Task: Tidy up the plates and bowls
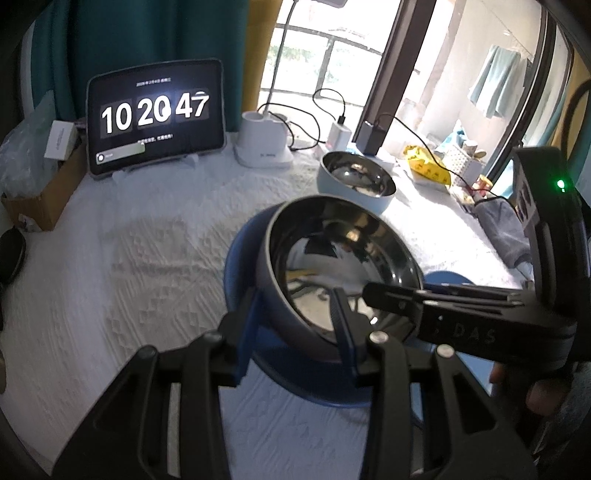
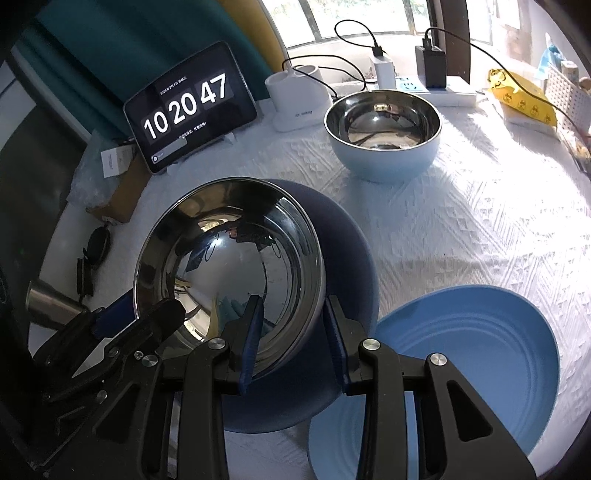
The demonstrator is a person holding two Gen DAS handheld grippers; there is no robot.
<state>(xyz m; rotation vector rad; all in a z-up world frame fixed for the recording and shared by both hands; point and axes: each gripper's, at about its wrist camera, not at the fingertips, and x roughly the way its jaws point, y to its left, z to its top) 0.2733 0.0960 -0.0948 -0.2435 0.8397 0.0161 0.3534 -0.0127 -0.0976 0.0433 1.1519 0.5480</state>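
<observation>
Left gripper (image 1: 295, 325) and right gripper (image 2: 293, 339): each pair of jaws clamped across near rim of steel bowl (image 2: 229, 266), one finger inside, one outside; bowl tilted, directly above dark blue plate (image 2: 347, 236), light blue plate (image 2: 480, 354) beside right

Home: curtains (image 1: 147, 33), hanging laundry (image 1: 498, 79)

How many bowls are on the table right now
2. The steel-lined bowl is gripped at its rim by both grippers, over the dark blue plate. The light blue bowl stands near the window. Others may lie out of view.
</observation>
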